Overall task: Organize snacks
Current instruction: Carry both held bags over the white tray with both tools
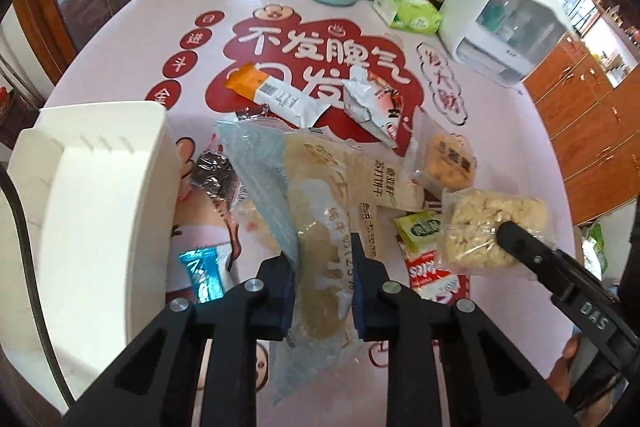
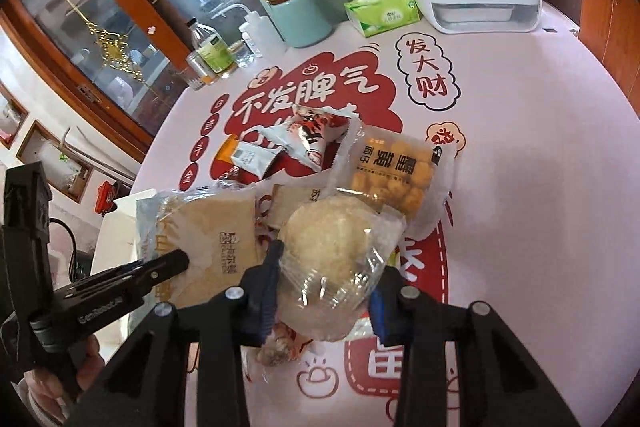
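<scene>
Snacks crowd the pink counter (image 1: 120,39) in the left wrist view: the left gripper (image 1: 323,291) is clamped on a long cracker packet (image 1: 320,219) that rises toward twelve o'clock, with a white bin (image 1: 92,195) at nine o'clock and an orange-and-white bar (image 1: 276,93) and a red-and-white packet (image 1: 372,103) lying beyond. At three o'clock the right gripper (image 1: 506,237) pinches a clear-wrapped rice cake (image 1: 488,227). In the right wrist view, the right gripper (image 2: 326,293) grips that rice cake (image 2: 332,243) between its blue pads; a packet of orange balls (image 2: 394,175) sits at one o'clock, and the left gripper (image 2: 182,259) holds the cracker packet (image 2: 212,227) at nine o'clock.
</scene>
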### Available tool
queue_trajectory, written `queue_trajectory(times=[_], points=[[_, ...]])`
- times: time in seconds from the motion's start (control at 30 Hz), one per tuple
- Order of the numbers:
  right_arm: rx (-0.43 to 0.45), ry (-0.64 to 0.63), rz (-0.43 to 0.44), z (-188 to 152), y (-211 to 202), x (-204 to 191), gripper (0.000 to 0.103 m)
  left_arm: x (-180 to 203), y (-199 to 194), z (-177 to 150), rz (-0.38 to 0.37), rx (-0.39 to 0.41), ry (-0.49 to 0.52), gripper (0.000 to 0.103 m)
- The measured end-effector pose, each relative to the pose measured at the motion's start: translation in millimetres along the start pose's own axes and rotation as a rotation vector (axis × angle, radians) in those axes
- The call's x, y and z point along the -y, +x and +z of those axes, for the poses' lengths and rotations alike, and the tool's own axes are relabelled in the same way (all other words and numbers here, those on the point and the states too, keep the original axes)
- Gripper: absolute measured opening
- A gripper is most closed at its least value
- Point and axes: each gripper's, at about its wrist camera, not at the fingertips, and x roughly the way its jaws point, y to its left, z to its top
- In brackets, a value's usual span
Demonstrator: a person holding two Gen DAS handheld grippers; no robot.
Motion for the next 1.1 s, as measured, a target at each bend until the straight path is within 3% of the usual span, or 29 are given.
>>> queue_trajectory(times=[0.1, 0.27, 0.33, 0.7, 1.1], points=[[0.007, -0.003, 0.008, -5, -10, -5, 0.038, -2, -21, -5, -0.025, 0.022, -0.002, 0.020], [0.025, -0.012, 0.032, -13, -27, -17, 0.038, -17, -60, -12, -0.155, 0.027, -0.054, 0.020], [0.035, -0.024, 0.034, -17, -32, -23, 0.038, -22, -76, -17, -0.164, 0.049, -0.052, 0.020], [0.009, -0.129, 0.053, -42, -41, -84, 0.038, -77, -147, -38, -0.070, 0.185, 0.009, 0.020], [-0.006, -0.311, 0.048, -72, -24, -227, 0.038, -185, -173, -55, 0.111, 0.197, 0.021, 0.020]])
